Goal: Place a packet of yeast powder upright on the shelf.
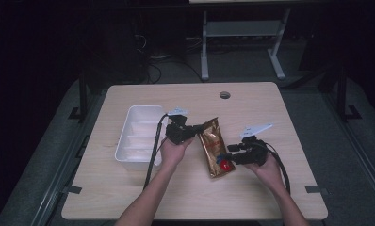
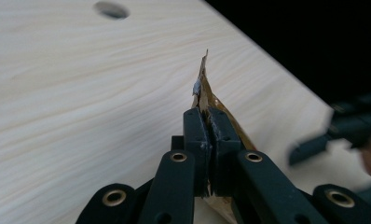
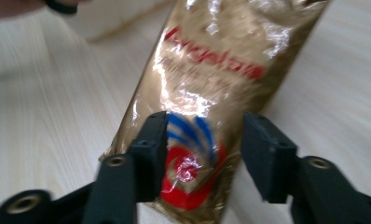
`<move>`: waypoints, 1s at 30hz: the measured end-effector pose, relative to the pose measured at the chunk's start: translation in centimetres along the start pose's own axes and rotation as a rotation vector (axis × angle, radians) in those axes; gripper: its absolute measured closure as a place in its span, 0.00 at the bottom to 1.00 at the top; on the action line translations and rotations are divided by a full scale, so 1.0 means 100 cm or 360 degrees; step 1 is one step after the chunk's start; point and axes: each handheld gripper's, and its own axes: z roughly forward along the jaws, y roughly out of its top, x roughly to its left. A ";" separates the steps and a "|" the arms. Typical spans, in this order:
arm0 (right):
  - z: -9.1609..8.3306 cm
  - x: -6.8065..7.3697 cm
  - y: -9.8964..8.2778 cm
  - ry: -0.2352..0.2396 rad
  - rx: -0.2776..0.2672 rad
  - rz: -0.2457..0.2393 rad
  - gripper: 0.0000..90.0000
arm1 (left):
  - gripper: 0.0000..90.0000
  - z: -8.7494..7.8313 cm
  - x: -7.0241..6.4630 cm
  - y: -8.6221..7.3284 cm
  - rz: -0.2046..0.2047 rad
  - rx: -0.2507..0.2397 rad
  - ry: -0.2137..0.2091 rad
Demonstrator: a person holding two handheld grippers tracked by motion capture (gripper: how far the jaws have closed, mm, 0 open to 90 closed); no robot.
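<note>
A gold foil pouch (image 1: pixel 214 146) with red and blue print lies slanted over the middle of the wooden table (image 1: pixel 251 103). My left gripper (image 1: pixel 200 128) is shut on the pouch's far top edge; in the left gripper view its jaws (image 2: pixel 206 114) pinch the thin foil edge (image 2: pixel 203 88). My right gripper (image 1: pixel 225 160) is at the pouch's near end. In the right gripper view its jaws (image 3: pixel 204 126) stand open on either side of the printed end of the pouch (image 3: pixel 211 70), with the pads not pressing on it.
A white tray (image 1: pixel 122 141) with dividers sits on the table left of my left hand. A round cable hole (image 1: pixel 224 95) is near the far edge. Table legs and cables stand on the dark floor beyond.
</note>
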 end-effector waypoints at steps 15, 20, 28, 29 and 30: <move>-0.019 -0.014 0.002 0.0182 -0.0212 0.0054 0.29 | 0.98 -0.024 -0.054 0.019 0.0296 -0.0017 -0.0310; -0.015 -0.017 0.003 0.0267 -0.0256 0.0053 0.28 | 0.98 -0.026 -0.070 0.021 0.0428 0.0024 -0.0360; -0.014 -0.017 0.003 0.0461 -0.0301 0.0025 0.46 | 0.98 -0.026 -0.071 0.021 0.0448 0.0046 -0.0405; -0.014 -0.016 0.003 0.0474 -0.0306 0.0010 0.49 | 0.98 -0.027 -0.071 0.022 0.0449 0.0049 -0.0402; -0.014 -0.015 0.004 0.0458 -0.0301 0.0002 0.52 | 0.98 -0.027 -0.070 0.022 0.0450 0.0052 -0.0397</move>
